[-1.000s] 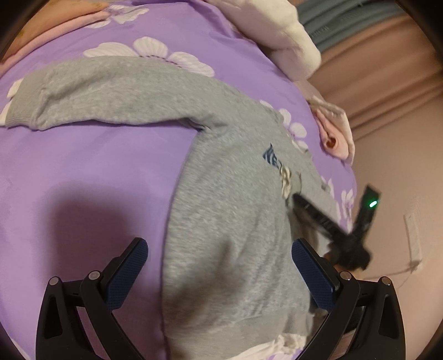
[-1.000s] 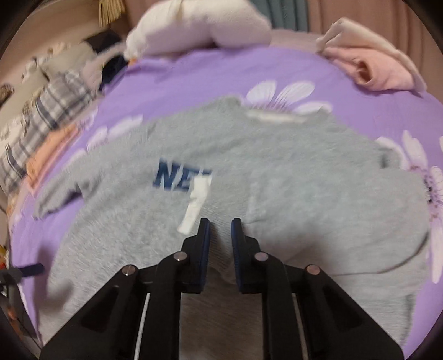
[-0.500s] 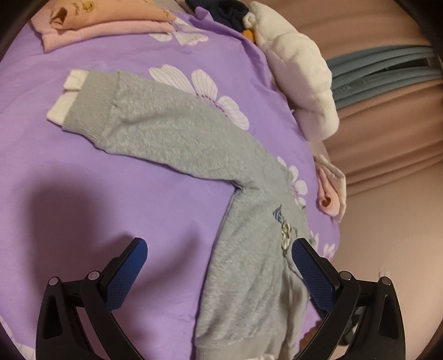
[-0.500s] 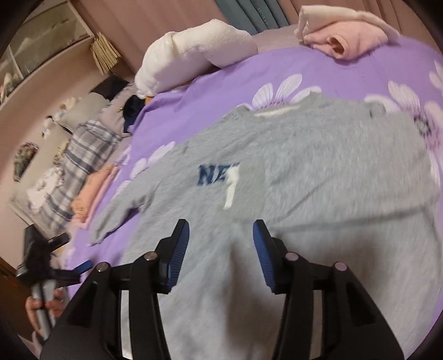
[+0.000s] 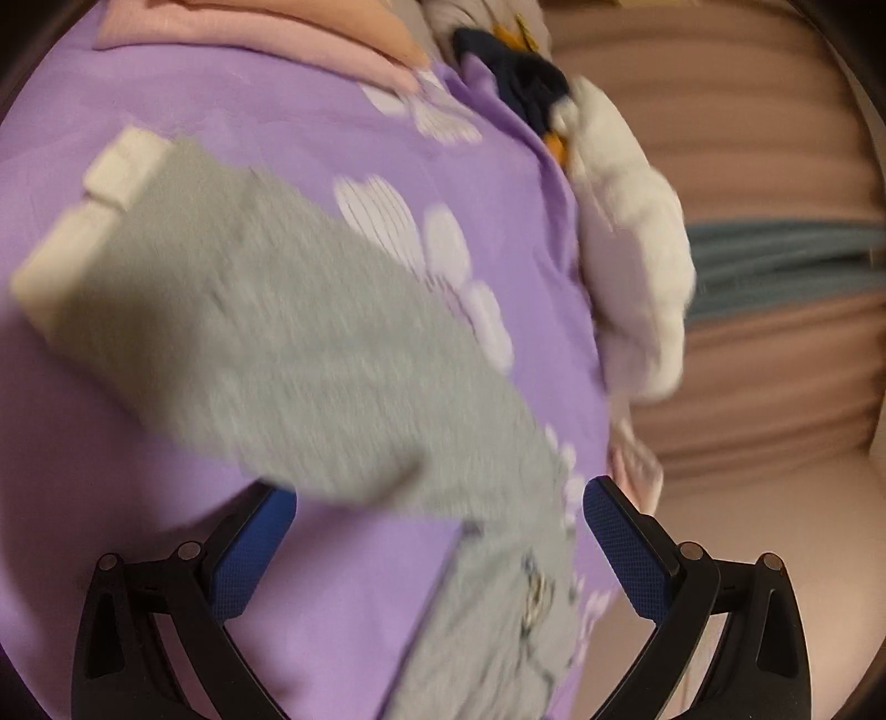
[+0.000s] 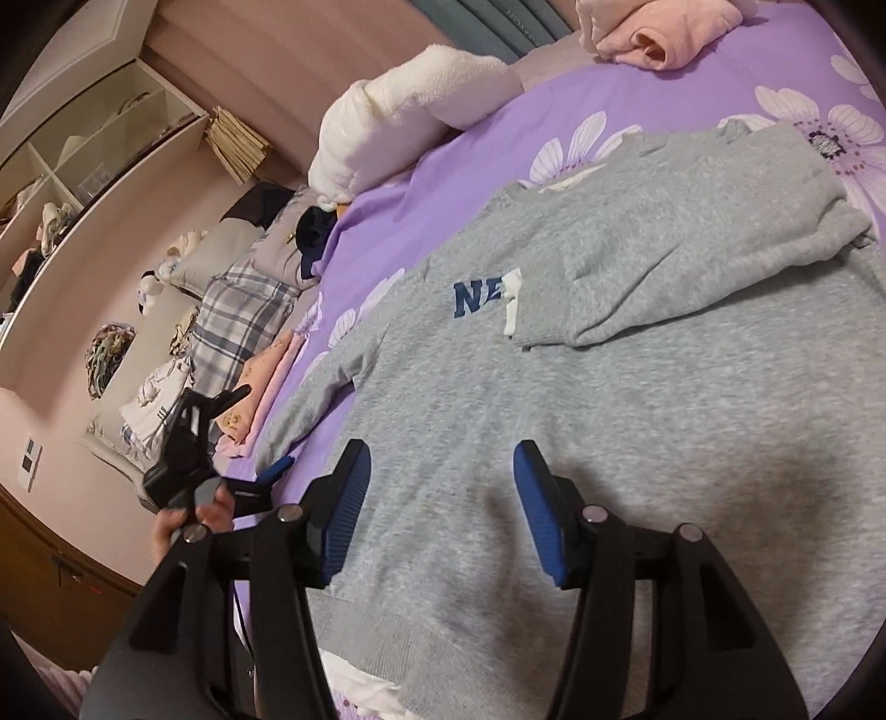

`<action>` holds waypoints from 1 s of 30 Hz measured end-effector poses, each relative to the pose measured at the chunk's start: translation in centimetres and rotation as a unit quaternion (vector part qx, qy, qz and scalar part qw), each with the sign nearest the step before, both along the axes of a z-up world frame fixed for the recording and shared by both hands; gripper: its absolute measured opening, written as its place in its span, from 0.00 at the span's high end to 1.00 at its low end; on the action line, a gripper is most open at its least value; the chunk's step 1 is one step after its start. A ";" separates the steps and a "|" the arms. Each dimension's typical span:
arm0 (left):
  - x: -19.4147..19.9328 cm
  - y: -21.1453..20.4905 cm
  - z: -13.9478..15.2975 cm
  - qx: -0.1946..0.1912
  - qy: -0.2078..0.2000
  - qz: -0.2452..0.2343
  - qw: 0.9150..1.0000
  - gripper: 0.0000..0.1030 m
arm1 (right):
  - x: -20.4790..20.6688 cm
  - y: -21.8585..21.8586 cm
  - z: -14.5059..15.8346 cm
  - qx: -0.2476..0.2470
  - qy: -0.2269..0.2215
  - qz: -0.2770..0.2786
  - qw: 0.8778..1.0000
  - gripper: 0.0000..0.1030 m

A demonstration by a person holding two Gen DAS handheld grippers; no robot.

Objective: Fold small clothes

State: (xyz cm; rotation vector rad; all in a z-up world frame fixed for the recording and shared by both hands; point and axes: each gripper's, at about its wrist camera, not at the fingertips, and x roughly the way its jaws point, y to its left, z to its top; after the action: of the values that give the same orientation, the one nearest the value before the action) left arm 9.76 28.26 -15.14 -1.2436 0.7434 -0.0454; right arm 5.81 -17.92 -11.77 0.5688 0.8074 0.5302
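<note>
While I hold a gripper in each hand, this is how things lie, largest first.

Bed: purple cover (image 6: 421,210) with white flowers; everything else rests on it or along its edge.

Sweater: grey (image 6: 637,387), spread flat on the cover, blue letters "NE" on the chest. In my right view its hem is nearest me and the neck is far.

Folded sleeve: one sleeve (image 6: 692,277) lies across the chest; its cuff with white trim covers the rest of the letters.

Long sleeve: the other sleeve (image 5: 266,343) stretches out over the cover in my left view, blurred, with its white cuff (image 5: 94,221) at the far end.

Pillow: white (image 6: 410,127), at the bed's far edge, well apart from the sweater.

Pink clothes: a folded pile (image 6: 659,33) at the far corner, apart from the sweater.

Right gripper: (image 6: 437,504) jaws partway apart and opening, above the lower body of the sweater. Nothing is pinched; the blue pads (image 6: 534,509) touch no cloth that I can see.

Left gripper: (image 5: 437,554) jaws wide, empty, over the spot where the long sleeve meets the body. The sleeve runs away up and left from between my fingers (image 5: 249,559). Whether they touch it, I cannot tell through the blur.

Left hand: seen in my right view (image 6: 188,515) beside the sweater's side edge, gripping its tool.
</note>
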 end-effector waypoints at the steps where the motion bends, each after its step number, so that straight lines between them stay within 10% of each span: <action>1: 0.0 0.6 -0.1 -0.004 -0.005 0.012 1.000 0.00 | -0.1 -0.2 0.0 0.002 0.000 -0.001 1.000 0.45; 10: -0.3 2.3 0.2 0.002 -0.007 0.085 0.996 0.00 | -0.1 -1.4 -0.9 0.013 0.010 -0.005 1.000 0.45; 12: -0.1 2.0 0.7 0.037 0.009 0.090 0.995 0.07 | -0.3 -1.7 -1.2 0.012 0.014 -0.007 1.000 0.45; 17: 0.9 1.7 0.6 0.083 0.050 0.085 0.992 0.62 | -0.7 -2.5 -1.8 0.016 0.022 -0.013 1.000 0.45; 21: -0.2 2.8 -0.4 0.036 0.026 0.097 0.994 0.69 | -0.9 -3.3 -2.0 0.026 0.025 -0.018 0.999 0.44; 30: 1.1 1.2 5.5 0.139 -0.039 0.051 0.988 0.90 | -1.1 -4.0 -1.6 0.025 0.021 -0.023 0.999 0.44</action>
State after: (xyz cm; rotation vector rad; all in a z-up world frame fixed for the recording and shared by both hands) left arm 10.82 29.44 -9.61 -1.0061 0.5946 0.0899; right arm 4.69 -21.92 -13.35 0.6446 0.8217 0.4992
